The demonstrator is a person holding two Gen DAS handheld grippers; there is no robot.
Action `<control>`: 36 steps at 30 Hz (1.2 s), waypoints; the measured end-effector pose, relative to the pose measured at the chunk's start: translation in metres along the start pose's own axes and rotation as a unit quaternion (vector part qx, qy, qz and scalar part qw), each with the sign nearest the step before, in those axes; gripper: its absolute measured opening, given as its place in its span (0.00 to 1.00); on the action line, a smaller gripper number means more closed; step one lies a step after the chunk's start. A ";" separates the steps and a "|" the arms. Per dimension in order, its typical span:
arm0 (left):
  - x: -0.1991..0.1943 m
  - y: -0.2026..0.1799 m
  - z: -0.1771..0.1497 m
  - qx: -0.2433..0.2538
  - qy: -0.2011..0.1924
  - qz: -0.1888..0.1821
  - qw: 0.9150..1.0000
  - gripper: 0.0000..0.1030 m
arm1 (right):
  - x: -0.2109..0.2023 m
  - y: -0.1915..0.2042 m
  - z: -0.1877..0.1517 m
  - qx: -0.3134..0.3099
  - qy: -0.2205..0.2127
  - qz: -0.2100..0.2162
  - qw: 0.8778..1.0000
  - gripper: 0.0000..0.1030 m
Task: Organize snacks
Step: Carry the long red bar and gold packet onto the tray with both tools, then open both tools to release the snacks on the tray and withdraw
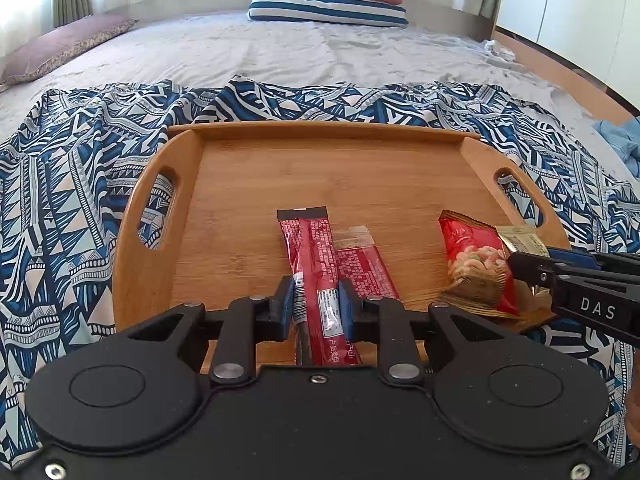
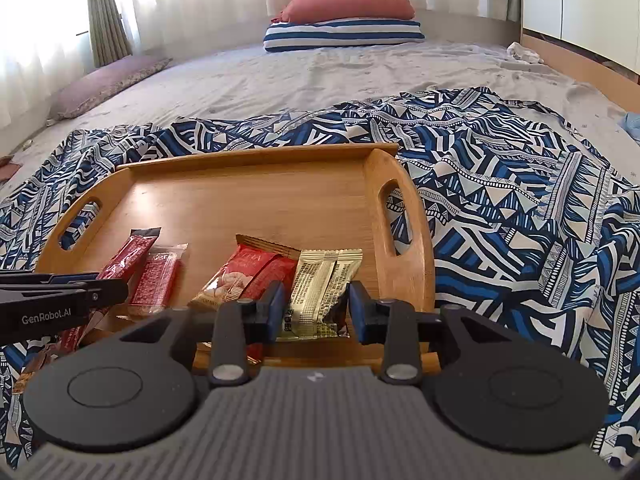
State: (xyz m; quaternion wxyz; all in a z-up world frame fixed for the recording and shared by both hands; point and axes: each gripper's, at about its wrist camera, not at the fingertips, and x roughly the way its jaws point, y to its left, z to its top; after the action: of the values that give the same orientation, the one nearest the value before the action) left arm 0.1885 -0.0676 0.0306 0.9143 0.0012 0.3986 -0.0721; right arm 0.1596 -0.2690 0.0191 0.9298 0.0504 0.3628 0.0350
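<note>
Gripping a red stick packet [image 1: 318, 280]; right jaws pinch a gold packet [image 2: 316, 296].

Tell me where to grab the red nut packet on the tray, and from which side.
Grip the red nut packet by its crimped far edge, coming from above. It lies flat on the tray, and the gold packet, held by the right gripper, crowds its right side.

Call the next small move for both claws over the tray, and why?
Probably open both claws and back off. The left claw is shut on the long red snack stick, the right claw on the gold packet, and both snacks already lie over the wooden tray, beside the red nut bag.
</note>
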 end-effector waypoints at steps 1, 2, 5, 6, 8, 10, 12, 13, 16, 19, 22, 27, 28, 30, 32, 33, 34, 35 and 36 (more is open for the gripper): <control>0.000 -0.001 0.000 0.001 0.000 -0.001 1.000 0.21 | 0.001 0.000 0.000 0.000 0.001 0.001 1.000 0.37; 0.001 -0.001 0.000 0.002 -0.001 -0.001 1.000 0.21 | 0.001 0.000 -0.001 -0.001 0.002 0.001 1.000 0.37; 0.002 -0.002 -0.001 0.007 -0.001 -0.002 1.000 0.21 | 0.003 0.001 -0.002 -0.001 0.005 0.002 1.000 0.38; 0.002 -0.003 -0.001 0.009 0.000 -0.001 1.000 0.22 | 0.004 0.001 -0.002 -0.001 0.005 0.002 1.000 0.38; 0.003 -0.003 -0.001 0.013 0.000 -0.001 1.000 0.22 | 0.005 0.001 -0.003 -0.002 0.007 0.002 1.000 0.38; 0.003 -0.004 -0.001 0.015 -0.001 -0.002 1.000 0.22 | 0.006 0.001 -0.004 -0.002 0.010 0.002 1.000 0.38; 0.003 -0.003 -0.001 0.015 0.000 -0.003 1.000 0.22 | 0.008 0.001 -0.005 -0.002 0.013 0.002 1.000 0.38; 0.003 -0.003 -0.001 0.015 0.001 -0.005 1.000 0.22 | 0.008 0.001 -0.006 -0.001 0.014 0.002 1.000 0.38; 0.003 -0.002 -0.002 0.015 0.001 -0.007 1.000 0.22 | 0.011 0.001 -0.008 0.002 0.018 0.003 1.000 0.38; 0.004 -0.002 -0.001 0.013 0.001 -0.008 1.000 0.22 | 0.011 0.003 -0.008 0.000 0.017 0.002 1.000 0.38; 0.004 -0.002 -0.002 0.013 0.001 -0.007 1.000 0.22 | 0.012 0.003 -0.008 0.001 0.018 0.003 1.000 0.38; 0.004 -0.003 0.000 0.011 0.002 -0.005 1.000 0.24 | 0.012 0.003 -0.007 0.002 0.020 0.001 1.000 0.40; 0.003 -0.003 0.000 0.012 0.002 -0.002 1.000 0.26 | 0.011 0.003 -0.006 0.003 0.020 0.000 1.000 0.43; 0.002 -0.004 0.000 0.017 -0.002 0.008 1.000 0.40 | 0.011 0.003 -0.005 0.006 0.020 -0.002 1.000 0.49; -0.002 -0.003 -0.001 0.020 -0.011 0.013 1.000 0.44 | 0.008 0.003 -0.004 0.008 0.016 -0.001 1.000 0.50; -0.005 -0.003 -0.001 0.020 -0.014 0.013 1.000 0.49 | 0.007 0.003 -0.004 0.008 0.014 -0.002 1.000 0.56; -0.008 -0.002 -0.001 0.019 -0.018 0.011 1.000 0.53 | 0.004 0.004 -0.003 0.008 0.011 -0.003 1.000 0.57; -0.011 -0.001 0.000 0.019 -0.021 0.009 1.000 0.60 | 0.002 0.004 -0.002 0.007 0.009 -0.003 1.000 0.58; -0.014 0.000 -0.001 0.019 -0.025 0.009 0.999 0.64 | 0.000 0.005 -0.001 0.006 0.007 -0.003 1.000 0.59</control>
State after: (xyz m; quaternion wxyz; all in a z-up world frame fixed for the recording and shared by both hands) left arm 0.1788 -0.0659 0.0403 0.9243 0.0202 0.3744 -0.0717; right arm 0.1586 -0.2644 0.0183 0.9269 0.0549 0.3701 0.0307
